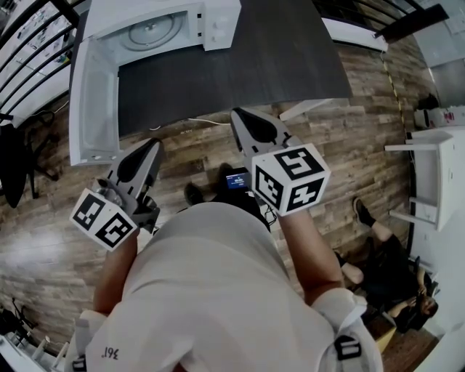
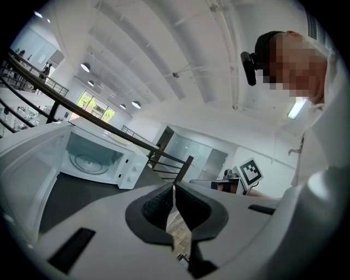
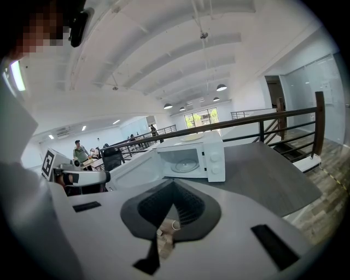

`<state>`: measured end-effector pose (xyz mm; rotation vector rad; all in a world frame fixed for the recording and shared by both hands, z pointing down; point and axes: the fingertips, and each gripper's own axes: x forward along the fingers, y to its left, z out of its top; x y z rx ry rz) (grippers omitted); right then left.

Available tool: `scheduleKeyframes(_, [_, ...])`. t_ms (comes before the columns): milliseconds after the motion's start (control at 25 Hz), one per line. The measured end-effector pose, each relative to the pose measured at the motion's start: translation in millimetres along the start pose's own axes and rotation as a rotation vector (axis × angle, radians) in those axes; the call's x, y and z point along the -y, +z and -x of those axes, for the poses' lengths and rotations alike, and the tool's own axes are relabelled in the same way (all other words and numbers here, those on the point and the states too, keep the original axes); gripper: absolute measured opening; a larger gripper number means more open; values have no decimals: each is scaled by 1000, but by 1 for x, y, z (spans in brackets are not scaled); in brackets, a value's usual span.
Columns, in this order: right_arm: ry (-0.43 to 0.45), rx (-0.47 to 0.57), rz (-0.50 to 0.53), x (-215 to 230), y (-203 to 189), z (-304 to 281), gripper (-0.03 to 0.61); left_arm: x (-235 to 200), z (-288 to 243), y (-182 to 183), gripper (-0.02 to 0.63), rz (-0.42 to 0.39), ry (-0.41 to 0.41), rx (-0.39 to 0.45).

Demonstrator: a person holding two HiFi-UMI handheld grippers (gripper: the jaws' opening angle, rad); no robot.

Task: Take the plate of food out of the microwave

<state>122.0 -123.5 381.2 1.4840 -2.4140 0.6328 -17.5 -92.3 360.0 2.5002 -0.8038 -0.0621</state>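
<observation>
Microwave (image 1: 211, 22): on the table (image 1: 290, 58) ahead of you, door (image 1: 93, 102) swung open leftward.
Plate: none visible; only the bare turntable (image 1: 151, 30) shows inside.
Left gripper (image 1: 154, 145): jaws pressed together, empty, lined up with the cavity.
Right gripper (image 1: 238, 115): jaws together, empty, offset to the right.

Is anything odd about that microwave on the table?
The microwave has its door wide open, and only a bare turntable shows inside, no plate. The left claw and right claw are shut, empty.
</observation>
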Motion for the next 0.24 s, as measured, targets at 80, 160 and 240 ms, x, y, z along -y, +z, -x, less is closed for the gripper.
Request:
scheduleKeyframes(80, [0,3,4,2,1,1,0,4,-2,0,18,8,-20,3])
scheduleKeyframes(160, [-2,5,3,5,2,1,0,8,-5,0,18,19,-42,8])
scheduleKeyframes(240, [-4,6,2,8,2,2,0,12,-7,0,18,31,-66,12])
